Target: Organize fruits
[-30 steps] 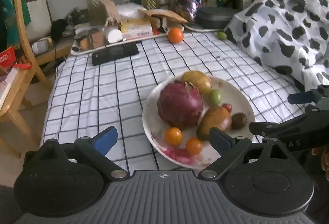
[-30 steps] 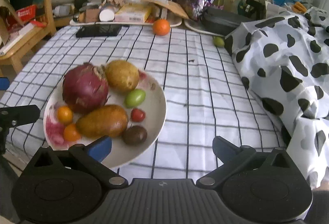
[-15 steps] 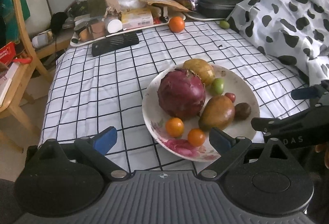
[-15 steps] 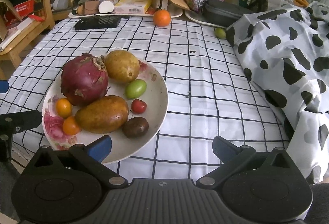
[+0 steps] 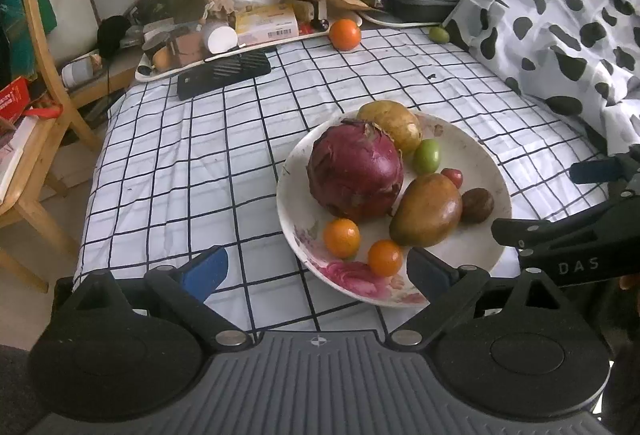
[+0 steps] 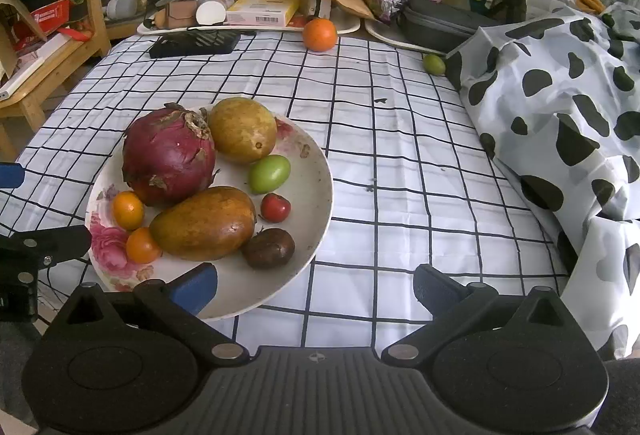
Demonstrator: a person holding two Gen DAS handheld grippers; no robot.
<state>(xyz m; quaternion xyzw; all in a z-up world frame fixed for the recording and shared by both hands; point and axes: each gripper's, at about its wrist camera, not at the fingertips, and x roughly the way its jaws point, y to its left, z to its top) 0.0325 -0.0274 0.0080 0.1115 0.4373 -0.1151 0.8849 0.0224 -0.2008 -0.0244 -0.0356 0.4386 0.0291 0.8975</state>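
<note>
Both the left gripper [image 5: 316, 271] and the right gripper [image 6: 316, 285] hover spread wide and empty over the near edge of the checked tablecloth [image 5: 192, 155], likely poised to pick. Mid-frame, the white floral plate [image 6: 316, 171] holds a purple-red dragon fruit [image 6: 168, 155], two brownish mangoes, a green plum, a red cherry, a dark passion fruit and two small orange kumquats. Toward the top centre of the right wrist view, a loose orange [image 6: 319, 34] and a green fruit [image 6: 434, 64] lie well apart from the plate.
</note>
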